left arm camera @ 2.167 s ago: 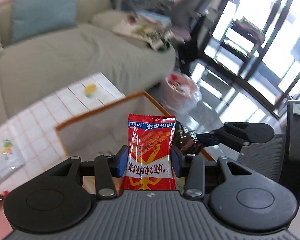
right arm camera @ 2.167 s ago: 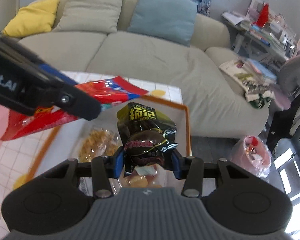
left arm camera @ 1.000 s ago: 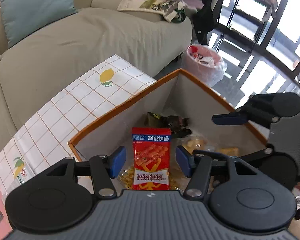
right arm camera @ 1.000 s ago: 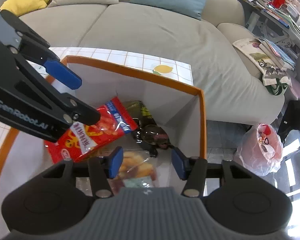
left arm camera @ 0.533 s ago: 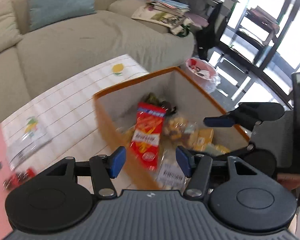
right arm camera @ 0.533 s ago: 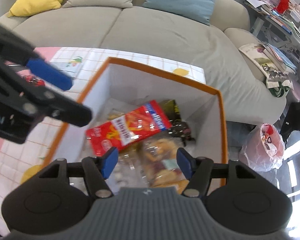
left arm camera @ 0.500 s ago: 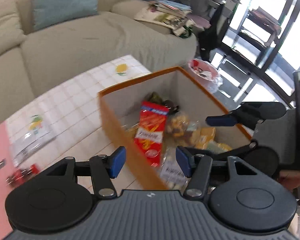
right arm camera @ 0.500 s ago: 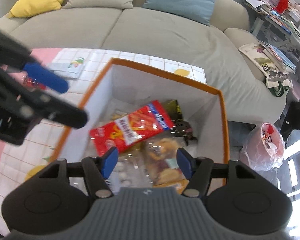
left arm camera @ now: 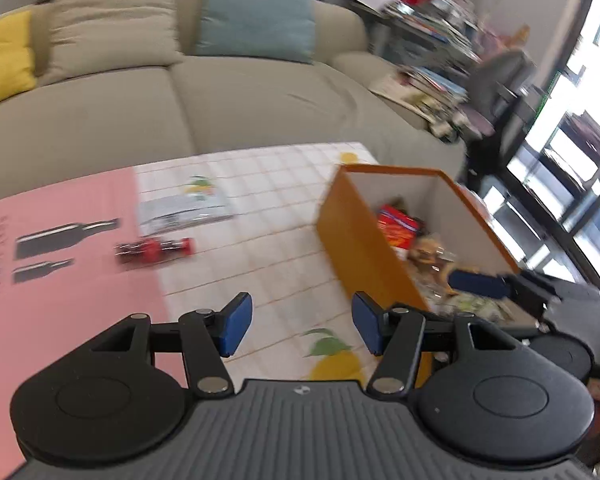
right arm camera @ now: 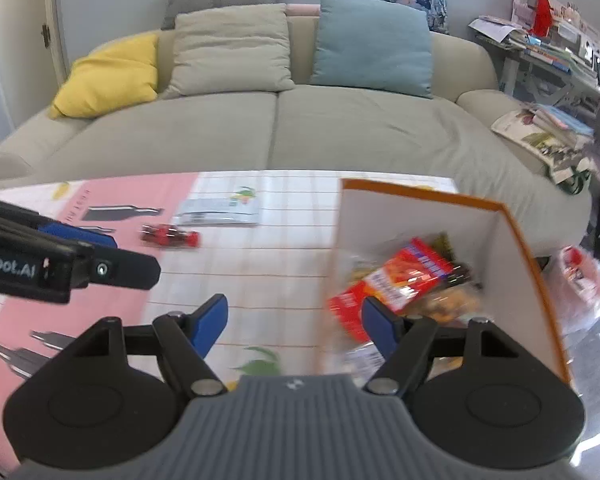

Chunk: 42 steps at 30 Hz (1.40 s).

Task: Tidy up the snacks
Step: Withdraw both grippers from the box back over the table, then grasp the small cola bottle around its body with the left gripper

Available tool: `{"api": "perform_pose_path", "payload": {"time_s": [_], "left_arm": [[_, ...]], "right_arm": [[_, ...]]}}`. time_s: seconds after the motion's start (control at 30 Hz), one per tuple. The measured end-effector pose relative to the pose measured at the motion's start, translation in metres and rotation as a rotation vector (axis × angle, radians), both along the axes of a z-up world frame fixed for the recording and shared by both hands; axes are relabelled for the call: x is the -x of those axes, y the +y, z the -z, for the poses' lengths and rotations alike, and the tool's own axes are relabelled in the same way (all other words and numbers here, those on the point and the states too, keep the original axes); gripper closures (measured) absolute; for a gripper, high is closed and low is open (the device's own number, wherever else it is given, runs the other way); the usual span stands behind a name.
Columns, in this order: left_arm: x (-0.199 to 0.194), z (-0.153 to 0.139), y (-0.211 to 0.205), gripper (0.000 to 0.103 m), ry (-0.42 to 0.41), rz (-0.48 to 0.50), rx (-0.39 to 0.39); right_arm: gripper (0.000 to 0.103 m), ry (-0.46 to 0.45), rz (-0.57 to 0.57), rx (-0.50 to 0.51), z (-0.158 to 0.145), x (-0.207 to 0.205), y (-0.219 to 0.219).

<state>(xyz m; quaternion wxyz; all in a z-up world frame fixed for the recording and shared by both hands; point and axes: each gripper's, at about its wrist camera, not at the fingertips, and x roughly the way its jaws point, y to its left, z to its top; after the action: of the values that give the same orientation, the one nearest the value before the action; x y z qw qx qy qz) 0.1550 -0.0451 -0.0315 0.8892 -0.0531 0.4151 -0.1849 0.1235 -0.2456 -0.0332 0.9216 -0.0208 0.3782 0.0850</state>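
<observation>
An orange box [left arm camera: 360,248] [right arm camera: 532,264] stands at the table's right end and holds several snack packets. On top lies a red packet [left arm camera: 396,226] [right arm camera: 396,276]. A small red snack [left arm camera: 154,250] [right arm camera: 170,235] and a silver packet [left arm camera: 184,210] [right arm camera: 220,206] lie on the tablecloth left of the box. My left gripper [left arm camera: 302,330] is open and empty over the tablecloth, left of the box. My right gripper [right arm camera: 294,326] hangs over the box's left wall, its jaws opening with nothing held between them.
A pink mat [left arm camera: 56,248] printed with bottles covers the table's left part. Behind the table runs a beige sofa [right arm camera: 276,128] with yellow, beige and blue cushions. A pink bin bag [right arm camera: 580,280] sits on the floor right of the box.
Both grippers let go of their packets, which now lie in the box. Since then both have swung left and back from the box, and the right jaws have widened.
</observation>
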Motion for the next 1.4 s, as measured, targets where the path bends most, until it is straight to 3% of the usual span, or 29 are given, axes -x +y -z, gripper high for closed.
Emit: {"api": "perform_pose_path", "payload": {"time_s": [0.13, 0.37, 0.8, 1.13, 1.2, 1.4], "left_arm": [[0.006, 0.004, 0.033, 0.035, -0.033, -0.096, -0.011], [-0.004, 0.030, 0.082, 0.035, 0.005, -0.186, 0.007], [-0.068, 0.084, 0.120, 0.029, 0.078, -0.224, 0.038], [-0.105, 0.104, 0.128, 0.028, 0.081, -0.196, 0.124], [-0.111, 0.105, 0.123, 0.028, 0.064, -0.180, 0.100], [-0.131, 0.103, 0.096, 0.026, -0.008, 0.035, -0.078]], "right_arm": [[0.028, -0.007, 0.009, -0.023, 0.010, 0.011, 0.028], [0.028, 0.064, -0.052, -0.061, 0.032, -0.002, 0.072], [0.028, 0.134, -0.037, 0.031, 0.078, -0.089, 0.109], [0.039, 0.129, -0.021, 0.081, 0.103, -0.138, 0.115], [0.039, 0.125, -0.035, 0.086, 0.105, -0.147, 0.116], [0.047, 0.126, -0.061, 0.092, 0.107, -0.171, 0.120]]}}
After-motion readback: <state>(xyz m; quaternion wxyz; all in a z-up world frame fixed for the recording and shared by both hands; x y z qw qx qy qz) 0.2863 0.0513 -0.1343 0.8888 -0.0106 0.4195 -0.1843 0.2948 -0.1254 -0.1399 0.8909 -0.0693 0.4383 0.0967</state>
